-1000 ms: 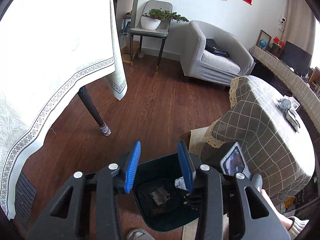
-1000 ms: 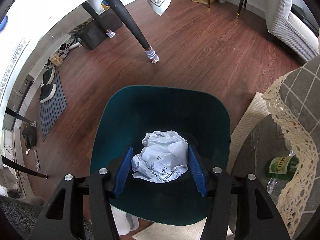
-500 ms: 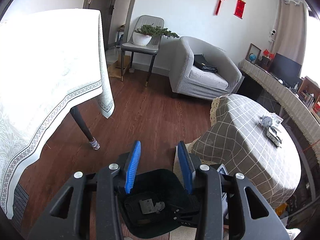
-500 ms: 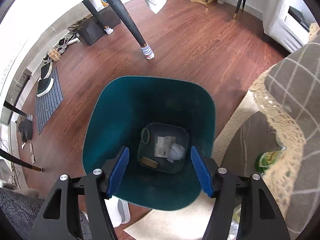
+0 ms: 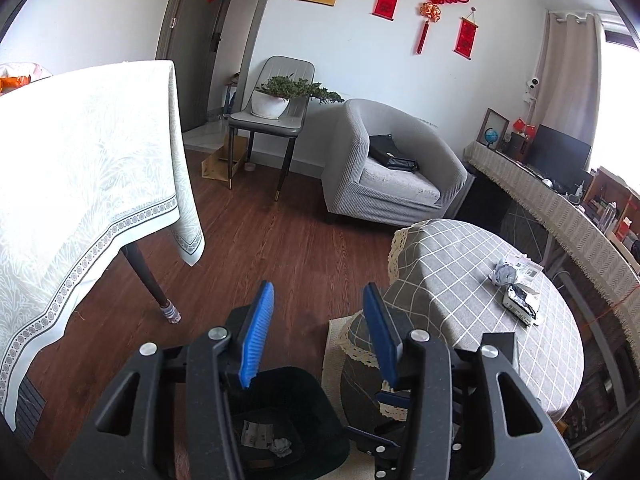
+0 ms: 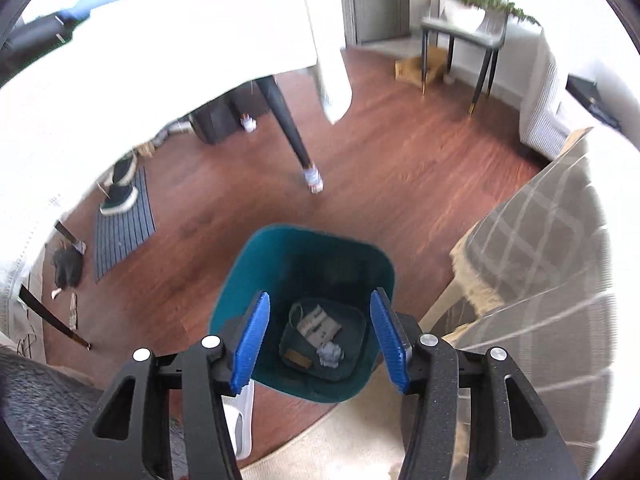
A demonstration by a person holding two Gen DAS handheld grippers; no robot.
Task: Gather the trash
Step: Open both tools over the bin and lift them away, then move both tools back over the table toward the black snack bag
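1. Teal plastic wastebasket (image 6: 304, 264) stands on the wood floor (image 6: 400, 160), between the white-clothed table's leg (image 6: 288, 124) and the checked round table (image 6: 560, 240); bare floor lies beyond its far rim.
2. Right gripper (image 6: 318, 336) hangs above it, jaws apart and just narrowing, nothing between them.
3. Crumpled paper (image 6: 330, 354) lies at the bottom beside a printed slip (image 6: 318, 325).
4. Left gripper (image 5: 318, 332), jaws parted after widening, empty.
5. More litter (image 5: 514, 290), possibly wrappers, sits on the checked table; blurred.
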